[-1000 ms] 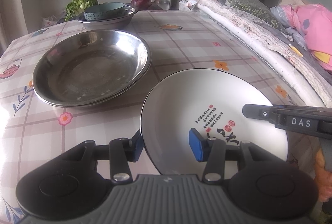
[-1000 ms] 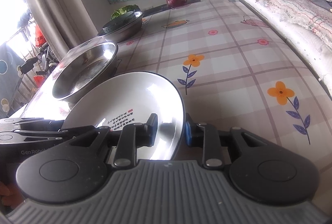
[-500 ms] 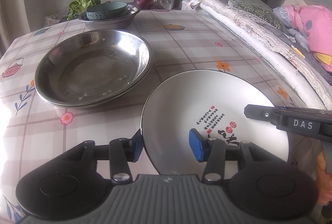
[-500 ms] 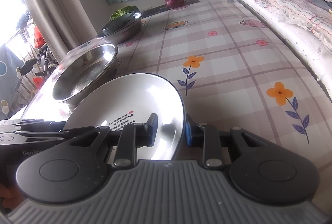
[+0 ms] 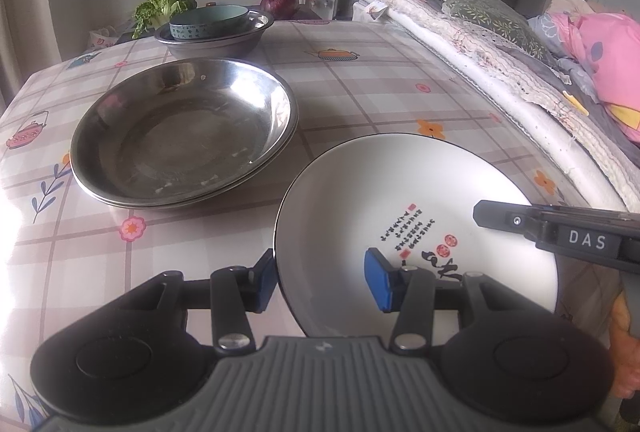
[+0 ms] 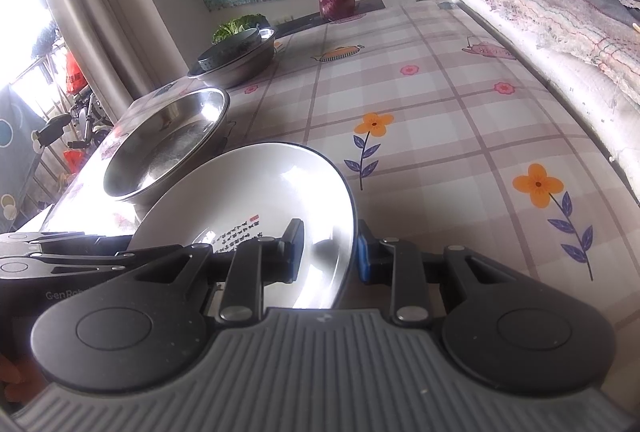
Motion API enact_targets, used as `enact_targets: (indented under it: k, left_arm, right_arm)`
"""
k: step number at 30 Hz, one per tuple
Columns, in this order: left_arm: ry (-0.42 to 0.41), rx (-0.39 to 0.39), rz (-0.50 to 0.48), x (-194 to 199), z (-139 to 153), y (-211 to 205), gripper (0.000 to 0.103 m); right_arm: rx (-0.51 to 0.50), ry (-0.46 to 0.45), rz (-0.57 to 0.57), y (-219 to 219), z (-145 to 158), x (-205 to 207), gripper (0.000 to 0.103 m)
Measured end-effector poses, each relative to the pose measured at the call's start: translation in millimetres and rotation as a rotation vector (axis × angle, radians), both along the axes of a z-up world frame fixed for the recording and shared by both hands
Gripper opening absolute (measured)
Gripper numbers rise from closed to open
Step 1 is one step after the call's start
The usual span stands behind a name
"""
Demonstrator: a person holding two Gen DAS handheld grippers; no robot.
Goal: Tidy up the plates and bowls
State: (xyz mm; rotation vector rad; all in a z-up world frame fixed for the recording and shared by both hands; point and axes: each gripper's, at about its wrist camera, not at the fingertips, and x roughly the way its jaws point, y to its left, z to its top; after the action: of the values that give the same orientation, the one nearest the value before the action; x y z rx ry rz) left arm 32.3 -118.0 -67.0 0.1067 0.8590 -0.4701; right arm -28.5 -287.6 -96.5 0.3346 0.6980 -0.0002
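right tongs (image 6: 330,252): clamped on white plate (image 6: 256,200) rim | left tongs (image 5: 320,282): straddle opposite rim, grip unclear

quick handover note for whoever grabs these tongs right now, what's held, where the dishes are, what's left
Left tongs: straddle the near-left rim of the white plate; contact unclear.
Right tongs: shut on the same plate's right rim.
The plate looks tilted, its right side raised.
Steel plates: stacked left of the white plate.
Teal bowl sits in a steel bowl at the far end.
Done: steel plates stacked, bowls nested.
Left: probably set the white plate with the others.
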Motion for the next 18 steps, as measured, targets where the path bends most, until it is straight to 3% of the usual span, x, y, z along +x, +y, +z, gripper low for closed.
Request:
enact_targets:
  k: [18]
  left_arm:
    - [-0.004,-0.004,0.007,-0.9,4.8,3.8,0.047]
  right_arm:
    - [-0.005,-0.006,-0.002,2.0,4.9,-0.8,0.026]
